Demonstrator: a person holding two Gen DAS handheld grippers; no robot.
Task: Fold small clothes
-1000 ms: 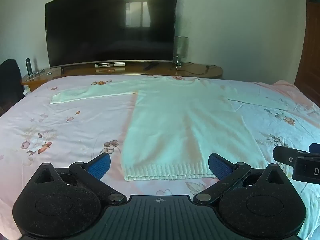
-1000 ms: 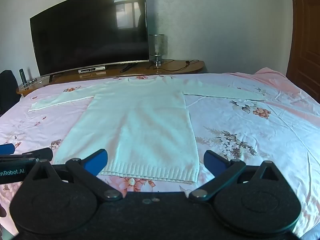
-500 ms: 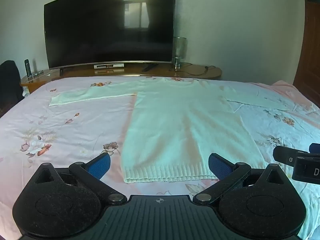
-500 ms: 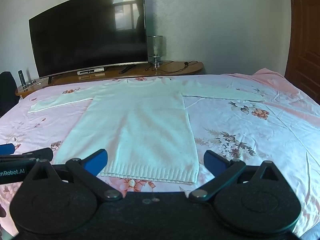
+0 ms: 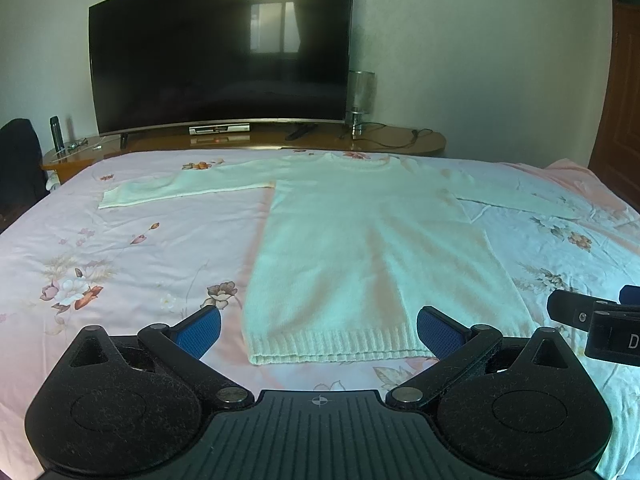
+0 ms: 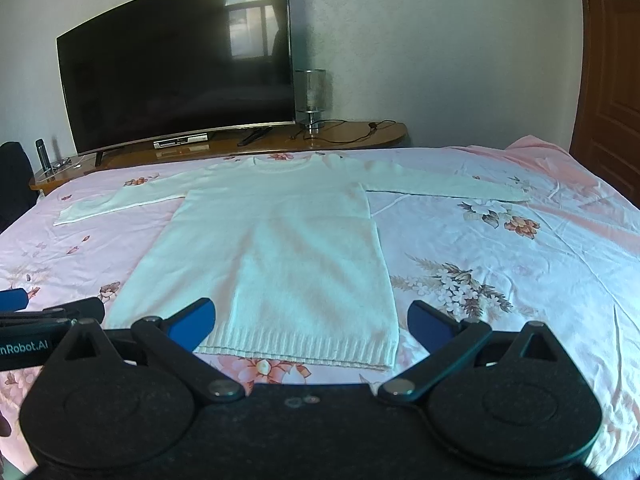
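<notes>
A pale mint long-sleeved knit sweater lies flat on the bed, sleeves spread to both sides, ribbed hem towards me; it also shows in the right wrist view. My left gripper is open and empty, hovering just before the hem. My right gripper is open and empty, also just before the hem, beside the left one. The right gripper's side shows at the right edge of the left wrist view, and the left gripper's side shows at the left edge of the right wrist view.
The bed has a pink floral sheet. Beyond it stands a low wooden cabinet with a large curved TV, a glass lamp and cables. A dark chair is at the left, a brown door at the right.
Both views have shifted very slightly, so the sweater sits a touch lower and nearer. Both grippers stay open and the sweater has not moved.
</notes>
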